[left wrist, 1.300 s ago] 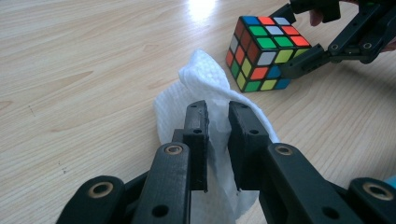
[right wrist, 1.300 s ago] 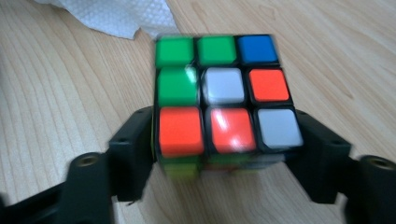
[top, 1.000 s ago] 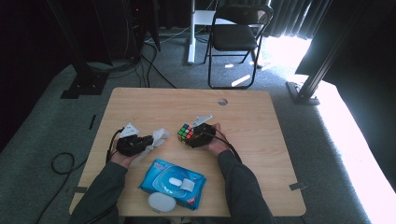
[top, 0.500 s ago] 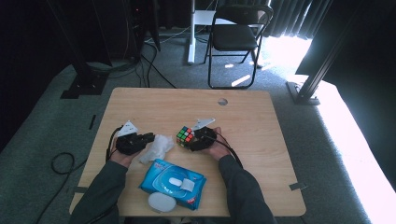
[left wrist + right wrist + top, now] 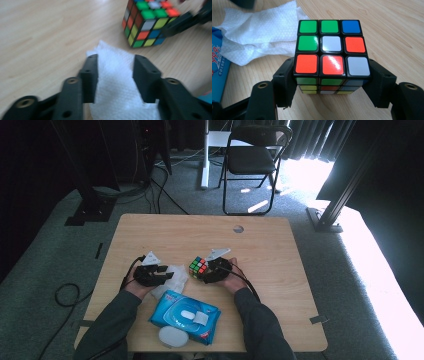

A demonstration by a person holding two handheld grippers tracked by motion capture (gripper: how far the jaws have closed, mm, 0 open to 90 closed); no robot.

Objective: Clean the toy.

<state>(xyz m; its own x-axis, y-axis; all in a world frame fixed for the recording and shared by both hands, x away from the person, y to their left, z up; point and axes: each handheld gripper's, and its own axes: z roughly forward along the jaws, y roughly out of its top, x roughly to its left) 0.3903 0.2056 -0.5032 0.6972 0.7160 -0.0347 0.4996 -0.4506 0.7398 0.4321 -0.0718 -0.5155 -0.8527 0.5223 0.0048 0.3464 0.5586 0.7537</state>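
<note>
1. Left gripper (image 5: 167, 276) sits at the near-left of the table (image 5: 280, 250), jaws parted over a crumpled white wipe (image 5: 117, 82). The jaws have just been opening; the wipe lies between them, but the pads stand off it, so nothing is clamped.
2. Wipe rests flat on the wood, between the two hands, just beside the cube.
3. Blue wipes packet (image 5: 184, 316) lies nearer the person's edge, with a pale oval lid (image 5: 173, 337) by its near side.
4. Scrambled colour cube (image 5: 332, 52) stands on the table right of the wipe, squeezed from both sides by the right gripper (image 5: 332, 85); jaws fairly wide because the cube is wide.
5. Progress, as I judge it: a wipe is out of the packet and the cube is held steady, so preparation looks done. Wiping of the cube is not yet under way; the left gripper would need to take hold of the wipe again and bring it to the cube's faces.
</note>
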